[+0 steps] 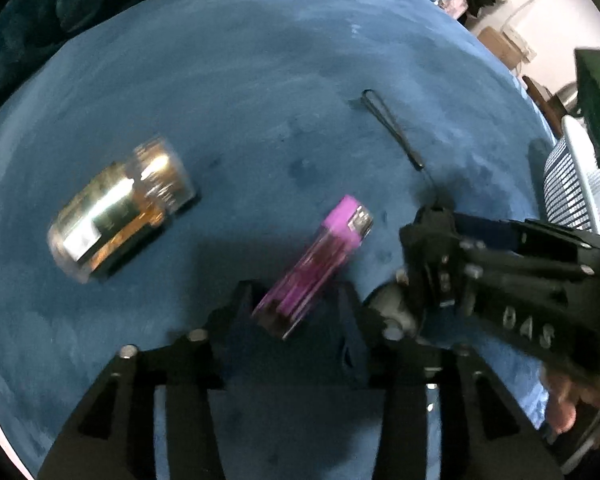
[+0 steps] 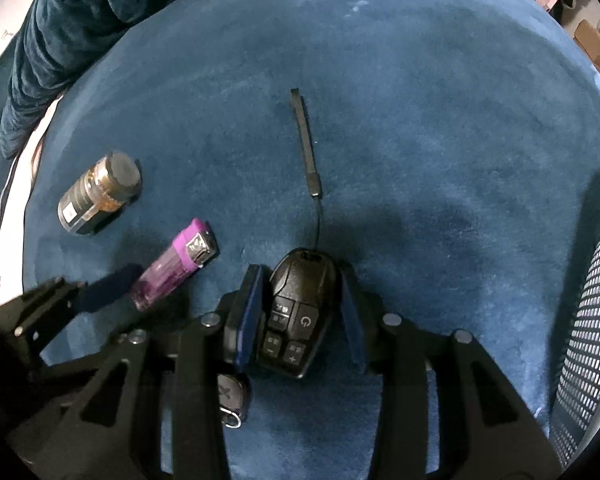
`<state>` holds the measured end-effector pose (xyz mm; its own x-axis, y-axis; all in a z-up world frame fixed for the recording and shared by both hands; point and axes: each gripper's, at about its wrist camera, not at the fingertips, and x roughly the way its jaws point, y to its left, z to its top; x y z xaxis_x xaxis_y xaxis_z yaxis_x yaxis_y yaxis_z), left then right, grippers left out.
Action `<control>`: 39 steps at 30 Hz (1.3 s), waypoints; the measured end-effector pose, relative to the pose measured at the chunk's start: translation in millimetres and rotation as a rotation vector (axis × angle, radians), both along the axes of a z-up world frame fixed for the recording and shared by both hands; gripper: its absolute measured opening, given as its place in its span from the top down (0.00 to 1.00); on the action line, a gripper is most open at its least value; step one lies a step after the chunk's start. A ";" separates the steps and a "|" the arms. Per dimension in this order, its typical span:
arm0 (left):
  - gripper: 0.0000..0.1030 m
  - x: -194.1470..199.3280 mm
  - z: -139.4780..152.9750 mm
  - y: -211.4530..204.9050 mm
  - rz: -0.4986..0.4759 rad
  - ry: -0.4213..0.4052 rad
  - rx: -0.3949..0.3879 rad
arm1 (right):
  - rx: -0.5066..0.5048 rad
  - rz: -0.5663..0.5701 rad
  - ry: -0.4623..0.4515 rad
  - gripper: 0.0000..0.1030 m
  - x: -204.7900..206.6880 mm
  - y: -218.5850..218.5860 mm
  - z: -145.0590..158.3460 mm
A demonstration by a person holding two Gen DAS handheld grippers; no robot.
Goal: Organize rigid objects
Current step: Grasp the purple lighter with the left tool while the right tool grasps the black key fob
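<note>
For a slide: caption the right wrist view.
Right gripper clamps black remote on blue cloth; purple lighter, small jar alongside.

The black remote point(image 2: 298, 320) carries a power sign, with minus and plus signs on the buttons below it. The right gripper point(image 1: 432, 236) has raised letters "DAS" on its body.

Objects laid out on the bench point(image 2: 420, 120)

Remote point(image 2: 300, 312) is seen between the right hand-held gripper point(image 2: 300, 316) fingers; lighter point(image 2: 176, 264) and bottle point(image 2: 98, 196) are placed left.

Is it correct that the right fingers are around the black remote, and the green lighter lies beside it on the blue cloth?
Not quite: the lighter is purple, not green, as the right wrist view shows. The rest holds: the right fingers flank the black remote on the blue cloth.
</note>
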<state>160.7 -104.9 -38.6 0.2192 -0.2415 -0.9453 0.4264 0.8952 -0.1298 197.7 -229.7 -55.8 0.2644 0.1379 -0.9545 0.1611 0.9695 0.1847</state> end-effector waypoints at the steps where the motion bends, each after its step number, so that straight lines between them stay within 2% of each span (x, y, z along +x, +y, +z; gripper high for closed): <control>1: 0.53 1.1 -2.1 -4.1 -0.004 -0.002 0.015 | 0.003 -0.001 0.000 0.61 -1.0 -1.4 -0.3; 4: 0.52 3.8 -2.0 -3.3 -0.002 0.000 0.000 | 0.009 -0.004 -0.005 0.63 -3.8 -0.4 0.4; 6: 0.68 5.8 -0.8 3.7 0.019 0.017 -0.026 | 0.006 0.007 -0.018 0.63 -6.3 -1.7 -0.6; 8: 0.78 4.4 2.3 16.5 0.043 0.036 -0.066 | 0.016 0.008 -0.031 0.63 -10.0 -2.3 1.8; 9: 0.79 3.7 4.0 19.7 0.056 0.043 -0.083 | 0.027 0.004 -0.041 0.63 -11.7 -3.6 4.9; 19: 0.80 -25.4 41.3 47.3 0.083 -0.001 -0.135 | 0.055 0.010 -0.116 0.63 -34.5 -10.5 40.8; 29: 0.83 -55.9 84.0 38.3 0.068 -0.068 -0.156 | 0.058 0.009 -0.189 0.63 -62.5 -12.9 80.1; 33: 0.83 -58.3 81.1 37.5 0.079 -0.054 -0.159 | 0.062 0.009 -0.207 0.63 -73.8 -14.6 89.1; 37: 0.79 -49.8 53.8 34.5 0.127 -0.022 -0.071 | 0.073 0.004 -0.212 0.63 -84.0 -17.7 92.7; 39: 0.78 -43.2 41.2 32.6 0.161 -0.002 -0.060 | 0.080 0.000 -0.212 0.63 -87.1 -19.6 92.4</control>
